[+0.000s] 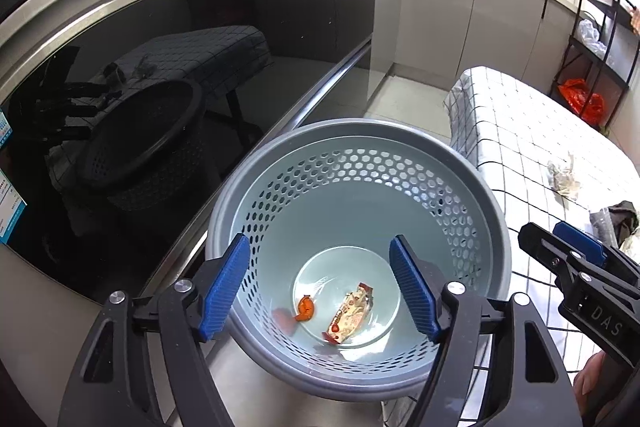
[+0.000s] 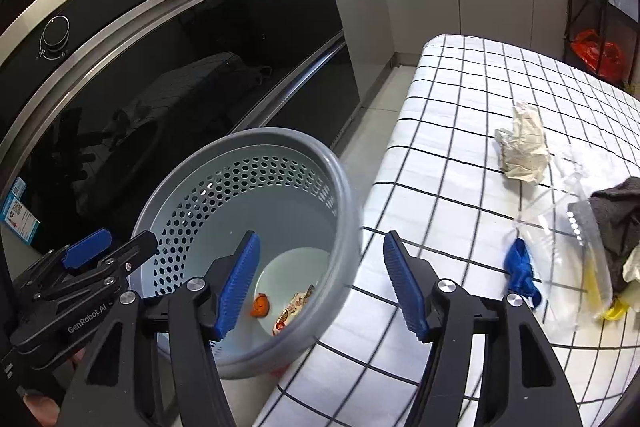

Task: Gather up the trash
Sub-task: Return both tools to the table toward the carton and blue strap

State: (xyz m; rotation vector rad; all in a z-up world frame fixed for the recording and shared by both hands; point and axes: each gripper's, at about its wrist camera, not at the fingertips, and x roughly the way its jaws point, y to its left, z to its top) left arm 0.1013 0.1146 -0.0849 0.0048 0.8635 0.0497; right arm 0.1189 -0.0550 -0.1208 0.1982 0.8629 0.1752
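A grey perforated basket (image 1: 360,125) (image 2: 256,137) stands on the floor beside a table with a checked cloth (image 2: 440,147). On its bottom lie an orange wrapper (image 1: 305,309) (image 2: 261,305) and a pale snack wrapper (image 1: 352,311) (image 2: 294,307). My left gripper (image 1: 320,243) (image 2: 124,239) hangs open over the basket with nothing between its blue pads. My right gripper (image 2: 320,239) (image 1: 548,233) stands open and empty above the basket's right rim and the table edge. On the cloth lie crumpled paper (image 2: 524,147) (image 1: 564,175), a blue scrap (image 2: 520,271) and a clear plastic bag (image 2: 560,227).
A black glass oven door (image 2: 160,87) with a steel handle rises just left of the basket. Grey cabinets run along the back. A dark cloth (image 2: 616,211) and a yellow piece (image 2: 612,313) lie at the table's right edge. A black rack holding a red bag (image 2: 596,55) stands behind.
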